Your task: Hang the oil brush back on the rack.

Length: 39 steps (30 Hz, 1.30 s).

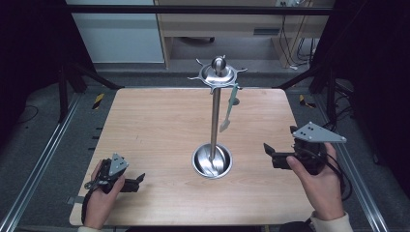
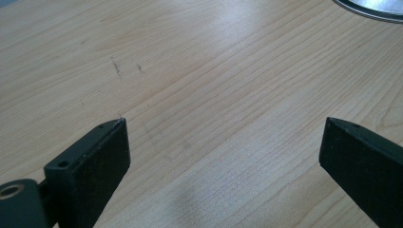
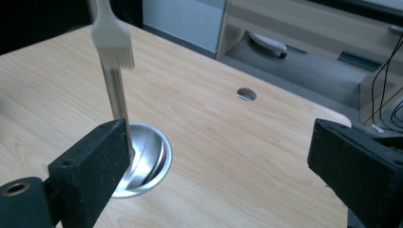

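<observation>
Hanging from shiny steel stand (image 1: pixel 215 116): light bendy pale brush (image 1: pixel 227 113), best held by handle | both grippers spread apart, nothing held

Light wood table (image 1: pixel 145 125) on grey floor (image 1: pixel 48 140) — metal rails (image 1: pixel 36 169) down both sides, black frame posts (image 1: pixel 63 92) at the back corners. Behind: wooden cabinet (image 1: pixel 232 24), pale panel (image 1: pixel 116 36), loose cables (image 1: pixel 295 46) at right. Surroundings dark.
</observation>
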Motion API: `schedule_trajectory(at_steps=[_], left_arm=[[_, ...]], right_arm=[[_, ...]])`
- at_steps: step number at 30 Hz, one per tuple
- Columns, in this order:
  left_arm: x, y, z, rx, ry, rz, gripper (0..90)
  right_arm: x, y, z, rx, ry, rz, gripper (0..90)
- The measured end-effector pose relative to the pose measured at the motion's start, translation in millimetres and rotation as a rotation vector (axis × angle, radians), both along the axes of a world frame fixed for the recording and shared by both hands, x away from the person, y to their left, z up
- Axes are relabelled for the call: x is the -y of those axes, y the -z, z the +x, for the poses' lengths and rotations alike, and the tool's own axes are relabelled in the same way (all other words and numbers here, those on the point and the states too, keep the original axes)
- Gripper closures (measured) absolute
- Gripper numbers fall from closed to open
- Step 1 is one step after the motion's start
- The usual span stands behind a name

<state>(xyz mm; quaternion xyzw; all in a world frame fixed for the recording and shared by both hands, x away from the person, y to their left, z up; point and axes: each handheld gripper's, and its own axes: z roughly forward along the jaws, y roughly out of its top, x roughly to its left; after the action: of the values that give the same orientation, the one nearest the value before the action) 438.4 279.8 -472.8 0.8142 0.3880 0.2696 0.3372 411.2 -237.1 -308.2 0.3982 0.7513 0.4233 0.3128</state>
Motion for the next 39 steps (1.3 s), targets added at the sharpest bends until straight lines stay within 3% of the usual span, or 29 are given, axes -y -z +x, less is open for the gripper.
schedule_trajectory(at_steps=[15, 23, 39], left_arm=[[-0.5, -0.4, -0.3, 0.003, -0.003, -0.003, 2.6], [-1.2, -0.7, -0.5, 0.004, -0.005, -0.004, 2.6], [-0.9, -0.4, -0.4, 0.002, -0.002, -0.001, 2.6]], right_arm=[[4.0, 39.8, 1.0, -0.087, 0.004, -0.031, 11.1], [0.6, 71.2, 14.3, -0.158, -0.002, -0.048, 11.0], [-3.8, 111.5, 41.3, -0.272, 0.007, -0.067, 10.8]])
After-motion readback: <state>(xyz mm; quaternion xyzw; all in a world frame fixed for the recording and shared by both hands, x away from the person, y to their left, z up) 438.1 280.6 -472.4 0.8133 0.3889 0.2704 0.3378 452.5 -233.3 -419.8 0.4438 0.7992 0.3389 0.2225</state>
